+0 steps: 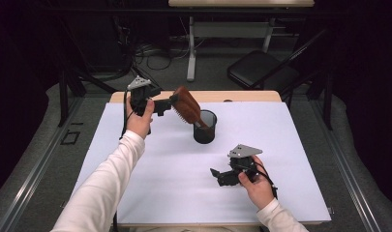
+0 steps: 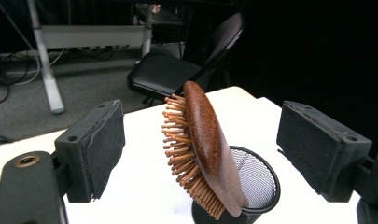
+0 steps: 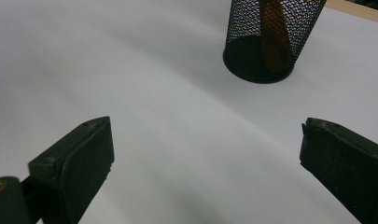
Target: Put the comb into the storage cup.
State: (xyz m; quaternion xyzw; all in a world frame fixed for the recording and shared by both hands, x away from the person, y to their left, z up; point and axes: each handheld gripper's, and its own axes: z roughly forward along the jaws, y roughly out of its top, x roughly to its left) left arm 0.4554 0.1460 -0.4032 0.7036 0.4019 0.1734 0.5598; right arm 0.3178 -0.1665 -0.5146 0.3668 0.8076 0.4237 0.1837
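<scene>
obstacle: mesh cup (image 1: 204, 126) with tilted hairbrush (image 1: 186, 105) | free: white table (image 1: 150, 164) around

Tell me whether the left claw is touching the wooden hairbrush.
Apart. In the left gripper view the left claw stands open, with white table showing between each pad and the wooden hairbrush, which leans in the black mesh cup.

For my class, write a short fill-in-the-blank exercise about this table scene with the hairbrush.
The brown wooden hairbrush stands handle-down in a black ____ cup.
The left claw has its pads ____ the brush, not touching.
The right claw is open above the ____ table cover.
Missing words: mesh; apart from; white
</scene>
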